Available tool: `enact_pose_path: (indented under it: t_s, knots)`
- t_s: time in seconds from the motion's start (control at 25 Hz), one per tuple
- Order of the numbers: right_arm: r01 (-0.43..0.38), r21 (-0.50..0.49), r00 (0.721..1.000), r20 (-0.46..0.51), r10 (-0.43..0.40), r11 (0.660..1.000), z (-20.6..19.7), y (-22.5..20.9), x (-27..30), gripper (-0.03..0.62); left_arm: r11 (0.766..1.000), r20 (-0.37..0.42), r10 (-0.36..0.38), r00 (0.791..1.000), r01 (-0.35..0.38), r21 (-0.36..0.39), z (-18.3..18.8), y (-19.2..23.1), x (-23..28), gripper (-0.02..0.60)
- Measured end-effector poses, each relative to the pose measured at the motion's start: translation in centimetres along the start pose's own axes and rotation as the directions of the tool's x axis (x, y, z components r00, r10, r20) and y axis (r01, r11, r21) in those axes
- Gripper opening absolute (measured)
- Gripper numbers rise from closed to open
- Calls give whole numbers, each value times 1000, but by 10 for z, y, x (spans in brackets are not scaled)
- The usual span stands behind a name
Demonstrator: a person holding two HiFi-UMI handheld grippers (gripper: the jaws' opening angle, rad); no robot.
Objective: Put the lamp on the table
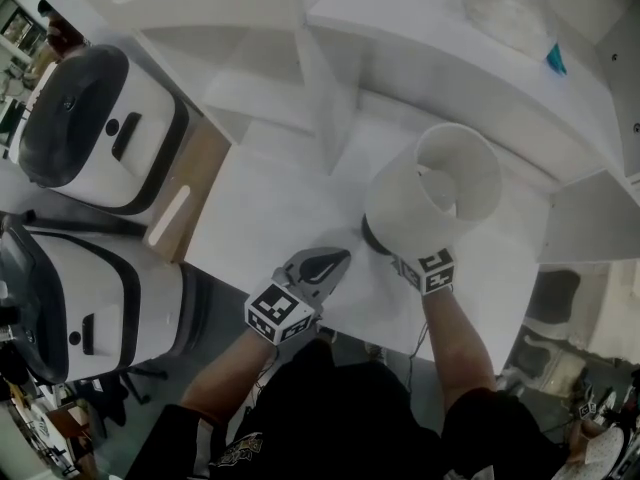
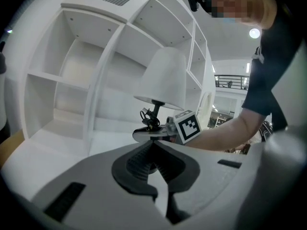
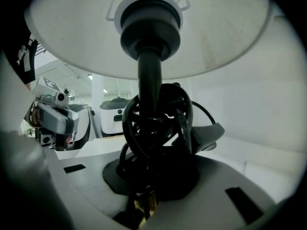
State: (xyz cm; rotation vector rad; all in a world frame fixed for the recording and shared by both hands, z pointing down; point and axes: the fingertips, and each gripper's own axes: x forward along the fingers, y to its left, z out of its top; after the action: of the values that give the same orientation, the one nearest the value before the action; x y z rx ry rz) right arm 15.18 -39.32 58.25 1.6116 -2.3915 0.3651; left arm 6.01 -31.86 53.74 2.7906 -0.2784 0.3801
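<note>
We see both bare forearms reach forward from the lower edge of the head view, over the white table (image 1: 265,213). The right forearm (image 1: 455,338) runs nearly straight ahead. The right gripper (image 1: 402,261) points away from the person and a little downward, and its marker cube faces up, just below the shade (image 1: 455,173). The left forearm (image 1: 225,378) comes in at an angle from the left, so that the left gripper (image 1: 342,256) aims toward the right one and lies just beside it.

In the right gripper view the claw is clamped on the lamp (image 1: 425,203), low on its dark stem (image 3: 148,75), where the black cord (image 3: 160,128) is wound in a bundle. The shade fills the view above it. The lamp stands upright in this grip, over the table and in front of the white shelf unit (image 1: 400,38). Its grey base (image 2: 149,134) sits low over the tabletop, and we cannot tell whether it touches. The left claw has its tips together, with nothing between them, and it touches nothing.
</note>
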Motion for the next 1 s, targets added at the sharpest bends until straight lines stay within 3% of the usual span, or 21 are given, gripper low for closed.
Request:
enact_pose_path:
  t_s: [0.4,1.0]
  knots:
    - [26,-2,999,-31,-26,1000,-11,-23,43,75,1000,-21,-22,1000,22,18,-1,17,7,6]
    - [58,6,998,-8,-58,998,-16,-37,72,75,1000,-30,0,1000,0,-6,-8,37,2,6]
